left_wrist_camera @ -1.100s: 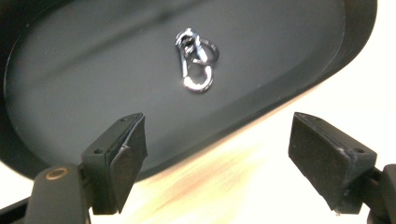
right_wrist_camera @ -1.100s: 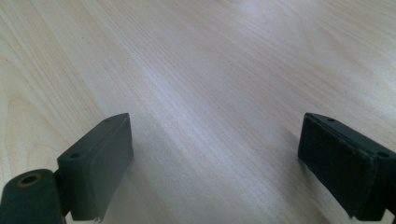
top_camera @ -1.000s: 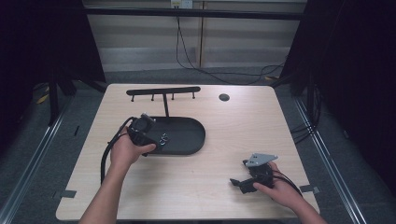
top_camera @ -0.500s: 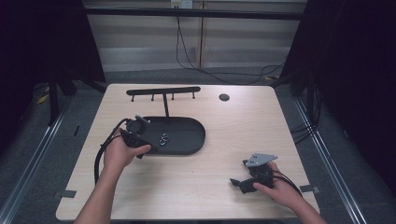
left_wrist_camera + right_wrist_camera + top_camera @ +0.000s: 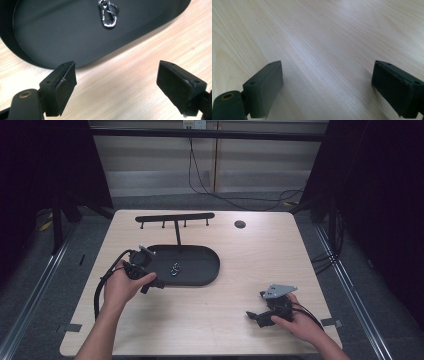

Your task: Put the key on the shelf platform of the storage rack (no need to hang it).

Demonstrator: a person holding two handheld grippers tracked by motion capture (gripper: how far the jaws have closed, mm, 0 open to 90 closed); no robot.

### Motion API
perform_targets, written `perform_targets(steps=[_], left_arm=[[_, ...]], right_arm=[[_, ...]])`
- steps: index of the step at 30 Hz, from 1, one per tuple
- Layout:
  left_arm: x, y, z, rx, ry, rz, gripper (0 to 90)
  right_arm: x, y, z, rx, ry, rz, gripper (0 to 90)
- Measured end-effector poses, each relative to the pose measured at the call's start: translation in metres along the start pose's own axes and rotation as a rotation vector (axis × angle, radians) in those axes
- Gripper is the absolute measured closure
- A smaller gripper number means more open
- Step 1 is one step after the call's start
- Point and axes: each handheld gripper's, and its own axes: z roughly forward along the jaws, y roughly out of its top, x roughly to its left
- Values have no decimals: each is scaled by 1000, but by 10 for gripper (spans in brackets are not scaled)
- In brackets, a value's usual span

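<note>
A black oval tray (image 5: pixel 207 270) lies mid-table, and a small silver carabiner clip (image 5: pixel 175 268) rests on its floor. My left gripper (image 5: pixel 151 272) is at the tray's left end, open and holding nothing. In the left gripper view its jaws (image 5: pixel 116 82) spread wide over bare wood just short of the tray rim (image 5: pixel 62 32), with the clip (image 5: pixel 108 15) farther in. My right gripper (image 5: pixel 256 316) sits low near the front right of the table, also open. In its own view the right gripper (image 5: pixel 327 87) has only wood grain (image 5: pixel 324 37) between the jaws.
A black peg rack (image 5: pixel 175 217) on a thin post stands just behind the tray. A round black disc (image 5: pixel 240 224) is set in the tabletop at the back right. Cables trail from both grippers. The floor drops away past every table edge.
My left gripper has drawn back a little to the left and toward the person, off the tray's left end. The right gripper has stayed put.
</note>
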Motion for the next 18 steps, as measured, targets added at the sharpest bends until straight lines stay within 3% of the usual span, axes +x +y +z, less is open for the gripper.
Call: perform_targets(steps=[8,18], left_arm=[[4,-8,0,23,9,20,171],[6,-21,5,31,5,6,175]], right_arm=[[0,0,0,1,0,1,98],[0,0,0,1,0,1,97]])
